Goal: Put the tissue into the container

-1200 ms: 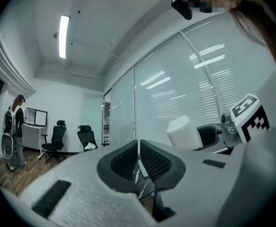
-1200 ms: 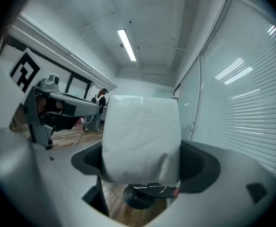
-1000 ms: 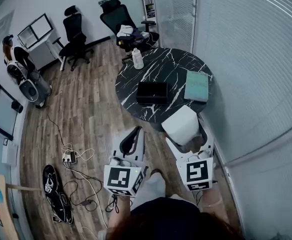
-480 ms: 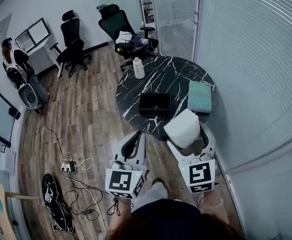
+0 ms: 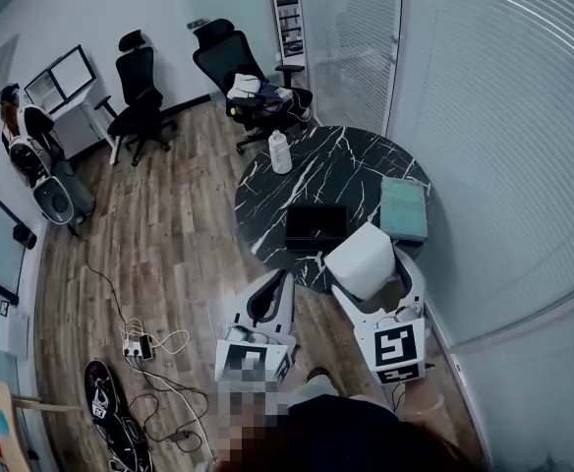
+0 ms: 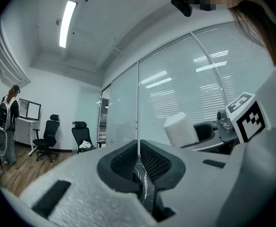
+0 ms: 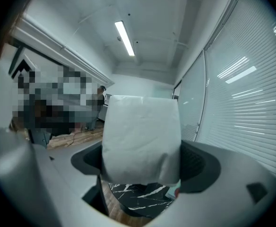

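My right gripper (image 5: 371, 268) is shut on a white tissue pack (image 5: 361, 260), held above the near edge of the round black marble table (image 5: 351, 160). In the right gripper view the tissue pack (image 7: 140, 141) fills the space between the jaws and hides most of what lies ahead. A black rectangular container (image 5: 315, 224) sits on the table just left of the tissue. My left gripper (image 5: 269, 288) hangs over the wooden floor, left of the table, its jaws closed together with nothing between them (image 6: 138, 157). The tissue pack (image 6: 180, 129) also shows to the right in the left gripper view.
A teal book (image 5: 403, 207) lies on the table's right side and a white bottle (image 5: 280, 151) stands at its far left. Two black office chairs (image 5: 243, 67) are behind the table. Glass walls with blinds run along the right. Cables (image 5: 144, 347) lie on the floor at left.
The view has shifted so the table sits closer and further right. Both grippers have moved forward a little; the tissue stays clamped in the right one.
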Demonstrator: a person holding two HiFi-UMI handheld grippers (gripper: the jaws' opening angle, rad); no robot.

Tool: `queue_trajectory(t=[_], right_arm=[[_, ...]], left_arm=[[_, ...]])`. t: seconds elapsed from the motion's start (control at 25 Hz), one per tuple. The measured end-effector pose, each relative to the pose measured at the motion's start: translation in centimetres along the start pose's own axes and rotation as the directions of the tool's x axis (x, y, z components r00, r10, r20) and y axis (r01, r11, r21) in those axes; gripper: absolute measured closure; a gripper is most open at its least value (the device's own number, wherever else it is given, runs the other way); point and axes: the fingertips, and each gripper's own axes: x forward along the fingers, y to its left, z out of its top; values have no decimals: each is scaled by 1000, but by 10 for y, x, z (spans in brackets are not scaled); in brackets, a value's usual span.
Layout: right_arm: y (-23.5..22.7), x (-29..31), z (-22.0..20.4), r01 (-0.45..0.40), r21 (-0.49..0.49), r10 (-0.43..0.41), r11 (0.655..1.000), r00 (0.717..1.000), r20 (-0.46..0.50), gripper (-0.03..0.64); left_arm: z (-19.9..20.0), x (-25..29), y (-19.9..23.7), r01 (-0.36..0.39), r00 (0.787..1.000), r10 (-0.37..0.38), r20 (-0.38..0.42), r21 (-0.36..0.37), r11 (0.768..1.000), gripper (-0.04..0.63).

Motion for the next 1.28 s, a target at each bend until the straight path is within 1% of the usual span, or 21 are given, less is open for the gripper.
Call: queue_trajectory(t=[0.32, 0.6, 0.72, 0.88, 1.28], right_arm=[[9, 22, 4, 21, -14, -22, 1000, 999, -36, 183], [12, 29, 3, 28, -26, -29, 999, 998, -61, 183], [12, 33, 2, 25, -32, -27, 999, 997, -72, 183], [10, 45, -2, 17, -37, -20, 999, 997, -75, 183], [-8, 78, -7, 4, -28, -6, 1000, 997, -73, 183]], left_arm=[[1, 10, 23, 37, 999, -36, 7, -20, 999, 557], [-6, 11, 27, 64, 998, -64, -5, -38, 997, 557], [-7, 13, 29, 66, 998, -67, -7, -48, 997, 557], [-11, 21, 35, 68, 998, -68, -8, -37, 997, 557], [-12, 57, 46, 66, 998, -66, -21, -37, 997, 557]])
